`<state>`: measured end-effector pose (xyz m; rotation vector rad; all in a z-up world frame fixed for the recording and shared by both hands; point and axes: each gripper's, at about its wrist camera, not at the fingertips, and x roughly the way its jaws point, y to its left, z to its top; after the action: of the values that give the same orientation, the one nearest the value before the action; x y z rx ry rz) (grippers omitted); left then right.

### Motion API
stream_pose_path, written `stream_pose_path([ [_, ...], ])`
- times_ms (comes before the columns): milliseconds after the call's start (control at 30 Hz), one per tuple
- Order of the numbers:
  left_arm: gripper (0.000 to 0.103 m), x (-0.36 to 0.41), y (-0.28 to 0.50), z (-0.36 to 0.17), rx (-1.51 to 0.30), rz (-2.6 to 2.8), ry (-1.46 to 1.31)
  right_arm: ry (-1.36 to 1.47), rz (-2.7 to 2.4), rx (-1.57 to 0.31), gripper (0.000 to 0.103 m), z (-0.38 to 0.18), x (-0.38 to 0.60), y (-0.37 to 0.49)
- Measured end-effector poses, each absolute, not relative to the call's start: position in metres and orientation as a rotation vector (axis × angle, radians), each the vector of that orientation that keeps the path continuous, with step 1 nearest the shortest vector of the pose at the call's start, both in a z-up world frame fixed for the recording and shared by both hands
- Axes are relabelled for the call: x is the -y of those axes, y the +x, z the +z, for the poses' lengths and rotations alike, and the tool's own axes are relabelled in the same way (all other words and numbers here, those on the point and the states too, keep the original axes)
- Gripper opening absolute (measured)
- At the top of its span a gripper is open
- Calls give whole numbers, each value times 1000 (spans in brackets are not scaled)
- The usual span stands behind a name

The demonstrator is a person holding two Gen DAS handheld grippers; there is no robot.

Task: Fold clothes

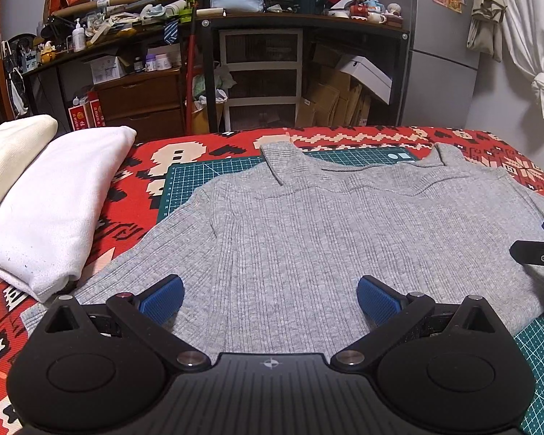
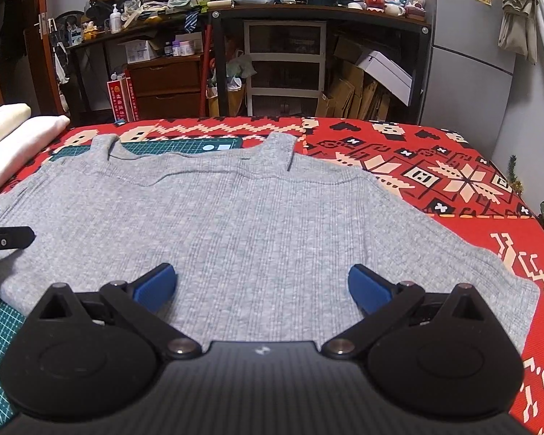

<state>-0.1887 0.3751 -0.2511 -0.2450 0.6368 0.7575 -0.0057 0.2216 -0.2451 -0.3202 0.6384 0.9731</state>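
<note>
While both sit low over the hem, left gripper [image 1: 270,299] and right gripper [image 2: 263,286] are spread wide, blue pads gripping nothing. Grey ribbed knit sweater [image 1: 308,239] lies flat, collar far side, on green gridded cutting mat [image 1: 188,181] over red patterned blanket [image 2: 453,181]. Folded white towel [image 1: 54,210] lies left of sleeve.

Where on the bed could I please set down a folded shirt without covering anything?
The free patch is the red blanket right of the grey sweater, out to the bed's edge. The left side is crowded: white folded towels lie against the sweater's sleeve, and the green cutting mat sits underneath.
</note>
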Motion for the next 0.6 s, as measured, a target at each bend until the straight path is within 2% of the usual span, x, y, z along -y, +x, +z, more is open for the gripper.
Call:
stream_pose_path([
  [600,103,-374,-195,-252,-631,761,-246,-317,968,-633,103,-245,-210,-16],
])
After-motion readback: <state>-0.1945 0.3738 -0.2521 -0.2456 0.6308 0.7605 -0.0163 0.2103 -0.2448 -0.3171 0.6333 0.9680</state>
